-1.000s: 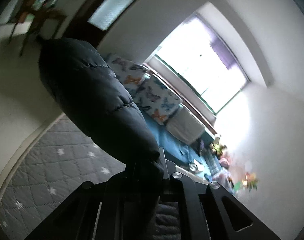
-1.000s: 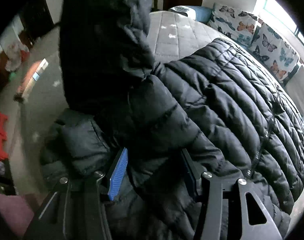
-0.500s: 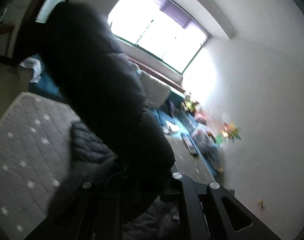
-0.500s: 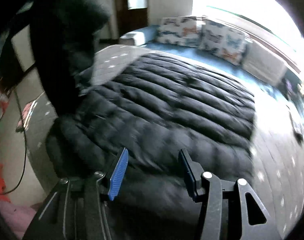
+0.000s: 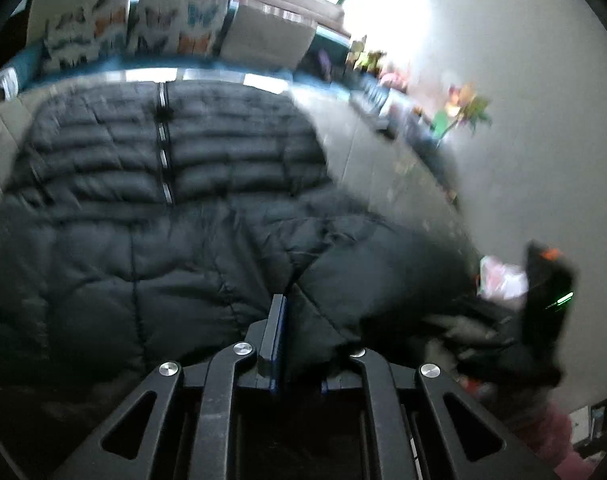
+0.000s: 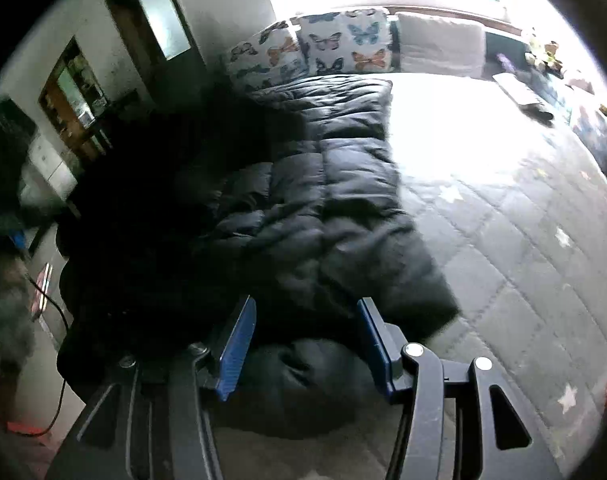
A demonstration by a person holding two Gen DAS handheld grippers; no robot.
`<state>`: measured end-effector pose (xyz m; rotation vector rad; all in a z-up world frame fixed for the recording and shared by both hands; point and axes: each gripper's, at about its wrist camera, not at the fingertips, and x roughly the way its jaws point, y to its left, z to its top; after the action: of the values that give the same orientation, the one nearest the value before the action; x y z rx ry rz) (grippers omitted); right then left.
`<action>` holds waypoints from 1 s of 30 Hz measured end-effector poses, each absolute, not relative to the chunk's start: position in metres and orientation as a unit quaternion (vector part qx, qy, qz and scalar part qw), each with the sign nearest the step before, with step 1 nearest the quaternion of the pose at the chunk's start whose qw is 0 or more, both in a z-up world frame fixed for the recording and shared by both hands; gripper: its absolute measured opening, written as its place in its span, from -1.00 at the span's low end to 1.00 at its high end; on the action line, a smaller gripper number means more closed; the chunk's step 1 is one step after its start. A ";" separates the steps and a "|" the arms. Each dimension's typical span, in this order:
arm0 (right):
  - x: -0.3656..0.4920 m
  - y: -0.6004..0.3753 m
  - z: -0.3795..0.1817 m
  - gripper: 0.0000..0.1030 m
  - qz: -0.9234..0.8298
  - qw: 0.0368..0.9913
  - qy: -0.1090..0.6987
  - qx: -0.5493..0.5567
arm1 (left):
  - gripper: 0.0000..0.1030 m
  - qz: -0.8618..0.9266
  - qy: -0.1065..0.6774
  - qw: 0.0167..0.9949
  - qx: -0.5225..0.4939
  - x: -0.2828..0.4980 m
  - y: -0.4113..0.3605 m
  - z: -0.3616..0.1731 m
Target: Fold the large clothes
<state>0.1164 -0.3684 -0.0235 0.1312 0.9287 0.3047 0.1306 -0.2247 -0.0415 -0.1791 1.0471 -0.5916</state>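
Two grippers work a black puffer jacket [image 6: 311, 208] spread along the grey quilted mattress's [image 6: 523, 240] left edge: left gripper [image 5: 281, 300] pinched shut on its fabric, right gripper [image 6: 307, 320] half-open astride a fold.

The left claw [image 5: 289, 320] is clamped tight on a fold of the black puffer jacket [image 5: 163, 200], whose quilted body spreads out flat over the grey quilted bed [image 5: 367, 160], zipper [image 5: 163, 148] running away from the camera. Butterfly-print cushions [image 5: 143, 24] line the far edge under a bright window [image 5: 383, 0]. At right, blurred, the other claw [image 5: 543, 300] shows against the wall.
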 end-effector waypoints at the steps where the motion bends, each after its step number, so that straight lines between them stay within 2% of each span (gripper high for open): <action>1: 0.115 -0.372 -0.022 0.11 0.142 0.882 0.445 0.065 | -0.76 -0.274 0.495 0.820 -0.080 0.134 -0.224 -0.055; 8: 0.100 -0.402 0.011 0.11 0.144 0.893 0.414 0.100 | -0.63 -0.279 0.483 0.828 -0.060 0.152 -0.213 -0.060; 13: 0.108 -0.402 0.033 0.11 0.206 0.883 0.388 0.162 | -0.53 -0.275 0.468 0.840 0.004 0.145 -0.210 -0.033; 17: 0.132 -0.384 0.020 0.11 0.227 0.856 0.429 0.179 | -0.40 -0.276 0.455 0.845 0.046 0.135 -0.215 -0.031; 18: 0.137 -0.379 0.014 0.07 0.224 0.852 0.440 0.172 | -0.39 -0.277 0.454 0.846 0.051 0.135 -0.213 -0.030; 20: 0.147 -0.369 0.004 -0.24 0.226 0.844 0.457 0.167 | -0.35 -0.277 0.458 0.843 0.056 0.134 -0.210 -0.029; 21: 0.150 -0.365 0.002 -0.47 0.230 0.840 0.462 0.169 | -0.34 -0.280 0.462 0.840 0.058 0.136 -0.205 -0.029; 24: 0.153 -0.359 0.008 -0.74 0.221 0.851 0.453 0.146 | -0.17 -0.294 0.471 0.830 0.056 0.131 -0.191 -0.017; 26: 0.151 -0.356 0.021 -0.76 0.210 0.866 0.437 0.118 | 0.02 -0.315 0.476 0.820 0.031 0.128 -0.173 -0.004; 30: 0.145 -0.348 0.055 -0.77 0.204 0.900 0.383 0.045 | 0.04 -0.315 0.455 0.832 -0.032 0.133 -0.117 0.030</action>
<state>0.1454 -0.3478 0.0547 0.0935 0.7931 0.4214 0.1332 -0.1168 0.0299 -0.0674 0.9656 -0.6681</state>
